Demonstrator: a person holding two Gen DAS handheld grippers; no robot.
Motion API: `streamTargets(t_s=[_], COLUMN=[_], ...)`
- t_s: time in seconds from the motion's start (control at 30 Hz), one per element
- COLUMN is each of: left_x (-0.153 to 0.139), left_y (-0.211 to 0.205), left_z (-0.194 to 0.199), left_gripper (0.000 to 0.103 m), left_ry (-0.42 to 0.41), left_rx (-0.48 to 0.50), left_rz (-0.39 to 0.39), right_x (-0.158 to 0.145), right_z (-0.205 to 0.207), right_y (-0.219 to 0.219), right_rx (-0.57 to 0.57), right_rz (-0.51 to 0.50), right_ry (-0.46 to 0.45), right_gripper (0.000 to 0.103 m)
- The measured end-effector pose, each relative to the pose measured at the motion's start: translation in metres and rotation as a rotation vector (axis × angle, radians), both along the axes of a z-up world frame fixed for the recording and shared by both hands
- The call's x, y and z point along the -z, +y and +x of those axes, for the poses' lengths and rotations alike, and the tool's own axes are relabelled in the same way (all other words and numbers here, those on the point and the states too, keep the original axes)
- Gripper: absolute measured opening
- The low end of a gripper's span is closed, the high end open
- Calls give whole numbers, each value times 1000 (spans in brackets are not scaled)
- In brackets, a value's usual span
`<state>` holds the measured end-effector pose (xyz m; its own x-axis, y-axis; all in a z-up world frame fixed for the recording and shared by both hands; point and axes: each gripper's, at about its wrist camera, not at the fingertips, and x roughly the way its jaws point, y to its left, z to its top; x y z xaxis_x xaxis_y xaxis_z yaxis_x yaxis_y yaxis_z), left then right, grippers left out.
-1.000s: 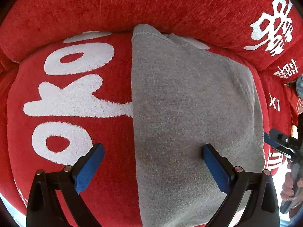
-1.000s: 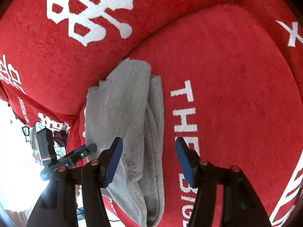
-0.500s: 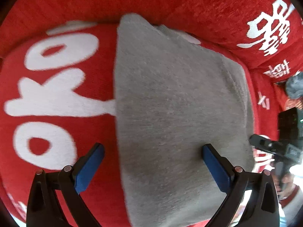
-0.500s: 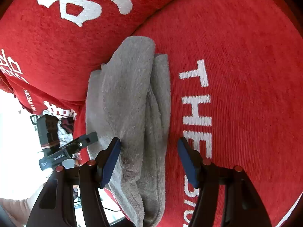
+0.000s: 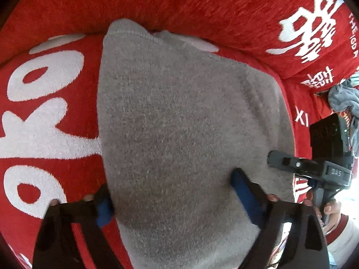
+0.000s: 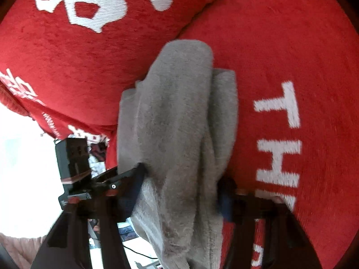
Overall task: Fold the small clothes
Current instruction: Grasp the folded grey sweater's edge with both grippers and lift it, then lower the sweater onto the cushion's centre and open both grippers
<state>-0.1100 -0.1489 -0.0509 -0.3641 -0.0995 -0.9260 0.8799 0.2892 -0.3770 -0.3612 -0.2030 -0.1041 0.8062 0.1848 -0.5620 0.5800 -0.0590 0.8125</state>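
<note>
A grey fleecy garment (image 5: 184, 123) lies folded on a red sofa seat cushion (image 5: 44, 116) with white lettering. My left gripper (image 5: 172, 197) is open and straddles its near part, one blue pad at its left edge and one on the cloth. In the right wrist view the same garment (image 6: 177, 130) shows as stacked layers seen from its side. My right gripper (image 6: 179, 192) is open and straddles its near end, pads against both sides of the cloth. The right gripper also shows in the left wrist view (image 5: 309, 170) at the garment's right edge.
The red sofa backrest (image 5: 179, 6) rises right behind the garment. A crumpled blue-grey cloth (image 5: 343, 98) lies at the far right. The seat's front edge drops off to a bright floor (image 6: 22, 179) on the left of the right wrist view.
Both grippers have moved forward and down onto the garment, so the cloth now fills the space between their open fingers. The right gripper has come closer to the garment's right edge.
</note>
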Motion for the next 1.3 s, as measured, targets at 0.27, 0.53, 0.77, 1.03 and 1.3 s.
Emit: streamTargets(t_s=[0.27, 0.53, 0.77, 1.03, 1.3], left_x=[-37, -86, -132, -116, -70], left_y=[19, 63, 135, 201, 231], left_z=[17, 30, 80, 123, 155], left_gripper=[45, 44, 44, 45, 45], left_ry=[83, 155, 136, 54, -70], left_rx=[40, 53, 36, -7, -103], left_rz=[-105, -183, -203, -150, -67], right_x=[-36, -82, -123, -104, -74], right_z=[5, 11, 33, 103, 115], right_y=[23, 64, 117, 167, 170], right_rx=[84, 144, 125, 87, 52], right_rz=[-11, -4, -16, 54, 28], right_ry=[-86, -122, -164, -188, 87], right_gripper=[28, 28, 28, 28, 28])
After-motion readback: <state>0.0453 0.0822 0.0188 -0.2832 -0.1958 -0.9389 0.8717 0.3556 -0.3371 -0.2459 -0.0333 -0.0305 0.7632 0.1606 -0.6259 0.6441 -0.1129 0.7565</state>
